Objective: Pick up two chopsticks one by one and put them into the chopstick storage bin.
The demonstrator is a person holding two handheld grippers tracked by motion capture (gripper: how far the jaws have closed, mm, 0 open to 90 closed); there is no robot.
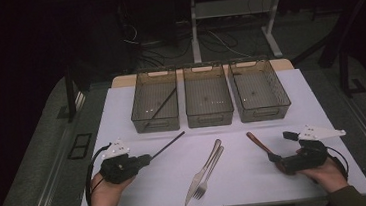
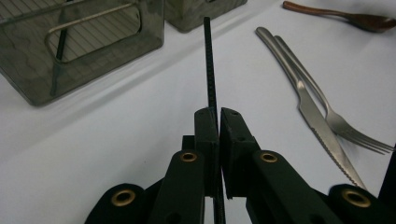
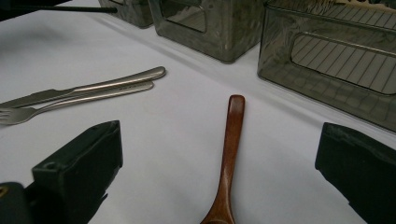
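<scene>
Evidently the cutlery is being sorted into the three bins: the left hand-held gripper [image 2: 218, 114] is clamped on a black chopstick [image 2: 209, 60], held just above the desk [image 1: 138, 187] and pointing toward the left bin [image 1: 154, 99], where another chopstick already lies. The right hand-held gripper [image 3: 219, 163] stands wide open around a wooden spoon [image 3: 229, 154] lying on the desk, not yet gripping it. Next, I judge, the chopstick must be lifted over the bin's near wall and released inside.

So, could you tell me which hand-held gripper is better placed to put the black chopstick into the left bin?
Left: its hand-held gripper already clamps the chopstick, pointing toward the left bin.
</scene>
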